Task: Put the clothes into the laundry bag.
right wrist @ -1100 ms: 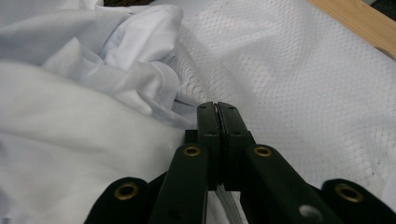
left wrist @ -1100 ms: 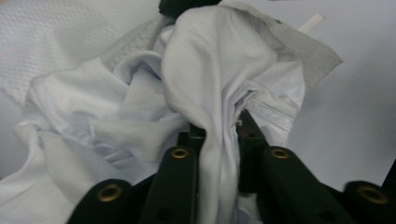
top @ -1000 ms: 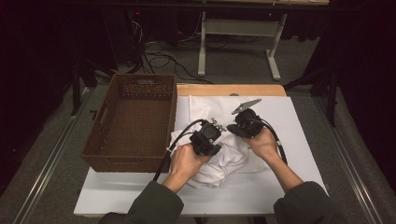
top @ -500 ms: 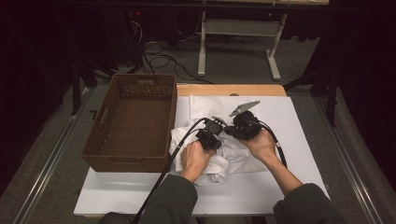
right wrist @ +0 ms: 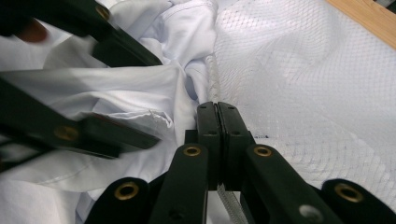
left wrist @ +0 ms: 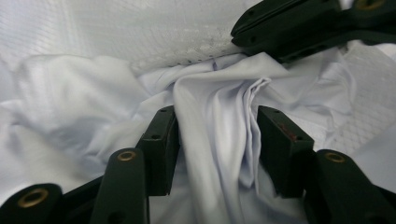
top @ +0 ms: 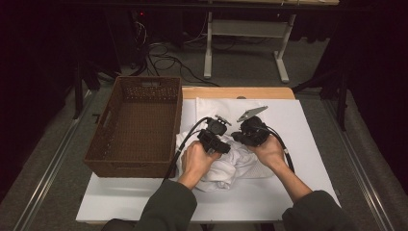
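1. The left tongs are seen with their jaws apart; they have just been opening, and a raised fold of the white cloth stands between the pads without being pressed.
2. The right tongs are pressed together, and the edge of a white mesh bag is clamped between them, as far as can be told.
3. In the high view, the left tongs and the right tongs are held close to each other above the cloth, each in one hand.
4. The cloth is crumpled in a heap near the middle of the bench, and it is partly laid on the mesh bag.
5. A brown woven basket is placed on the left part of the bench, just beside the cloth.
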